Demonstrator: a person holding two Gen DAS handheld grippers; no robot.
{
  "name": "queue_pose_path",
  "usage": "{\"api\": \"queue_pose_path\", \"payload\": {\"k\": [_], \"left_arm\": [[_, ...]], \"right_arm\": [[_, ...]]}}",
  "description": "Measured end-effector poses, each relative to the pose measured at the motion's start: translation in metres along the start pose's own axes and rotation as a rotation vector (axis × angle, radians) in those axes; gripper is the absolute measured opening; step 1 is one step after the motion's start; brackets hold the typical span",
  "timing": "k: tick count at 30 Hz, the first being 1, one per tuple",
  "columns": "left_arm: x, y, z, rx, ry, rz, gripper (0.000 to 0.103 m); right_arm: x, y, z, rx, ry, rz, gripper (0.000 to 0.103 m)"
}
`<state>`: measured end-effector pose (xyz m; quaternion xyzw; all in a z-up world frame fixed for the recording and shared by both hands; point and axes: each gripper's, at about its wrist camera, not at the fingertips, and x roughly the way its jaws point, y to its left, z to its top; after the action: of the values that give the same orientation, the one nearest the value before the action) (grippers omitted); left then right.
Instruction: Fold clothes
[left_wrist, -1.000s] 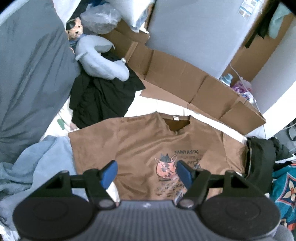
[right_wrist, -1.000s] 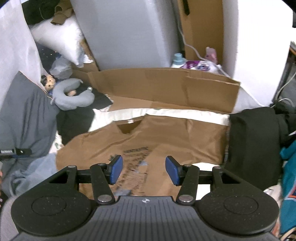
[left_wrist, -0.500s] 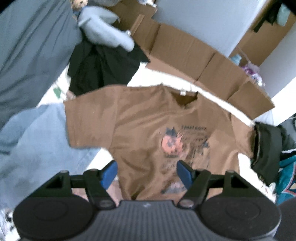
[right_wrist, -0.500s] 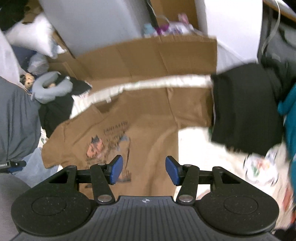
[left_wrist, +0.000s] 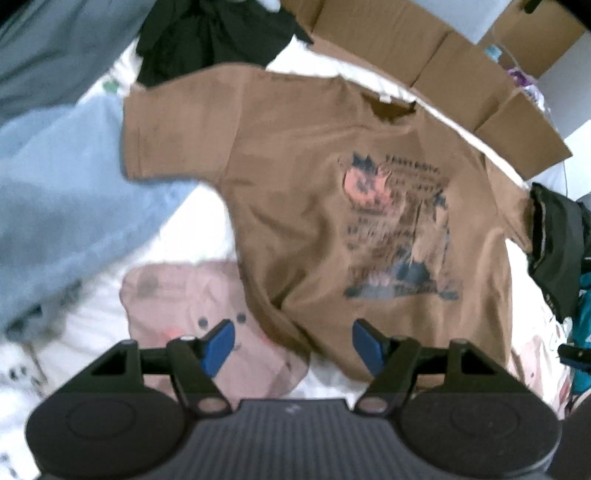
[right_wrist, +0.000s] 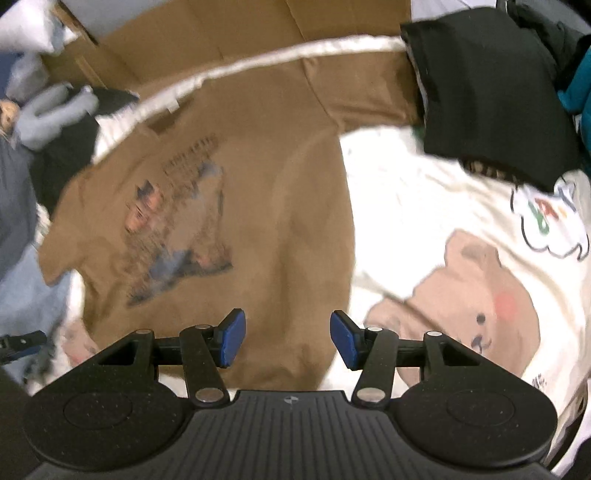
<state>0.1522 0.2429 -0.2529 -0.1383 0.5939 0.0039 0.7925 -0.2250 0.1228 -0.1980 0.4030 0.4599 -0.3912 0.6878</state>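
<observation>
— Both grippers have dropped closer to the bed since a second ago; the brown T-shirt (left_wrist: 332, 206) now fills much more of each view, and its hem has come into sight.

— How do the jaws stand?

— Parted on both, nothing between the blue pads. The left gripper (left_wrist: 293, 341) hangs over the shirt's lower left hem corner; the right gripper (right_wrist: 286, 338) hangs over the hem nearer its right edge. Neither touches cloth that I can make out.

— And the shirt?

— Spread flat, print up, collar toward 12 o'clock in the left view, on a white bedsheet (right_wrist: 399, 192) printed with a bear (right_wrist: 480, 295).

— Around it?

— In the left view, a light blue blanket (left_wrist: 55, 206) at 9 o'clock under the left sleeve, a black garment (left_wrist: 207, 37) at 11, flattened cardboard (left_wrist: 436, 70) at 1. A second black garment (right_wrist: 491, 92) covers the right sleeve end at 2 o'clock in the right view. Both views are blurred.
</observation>
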Motion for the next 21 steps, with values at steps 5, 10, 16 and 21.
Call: {"api": "queue_pose_path", "payload": {"k": [5, 10, 16, 21], "left_arm": [[0.024, 0.002, -0.019, -0.067, 0.025, -0.036, 0.066], [0.058, -0.004, -0.034, -0.064, 0.093, -0.010, 0.038], [0.082, -0.008, -0.041, -0.093, 0.107, -0.065, 0.055], [0.087, 0.000, -0.033, -0.210, 0.086, -0.120, 0.065]], "right_arm": [[0.029, -0.007, -0.024, 0.049, 0.044, -0.048, 0.058], [0.055, -0.016, -0.043, 0.118, 0.078, -0.064, 0.058], [0.082, -0.018, -0.064, 0.134, 0.131, -0.081, 0.058], [0.095, -0.016, -0.073, 0.117, 0.137, -0.058, 0.058]]}}
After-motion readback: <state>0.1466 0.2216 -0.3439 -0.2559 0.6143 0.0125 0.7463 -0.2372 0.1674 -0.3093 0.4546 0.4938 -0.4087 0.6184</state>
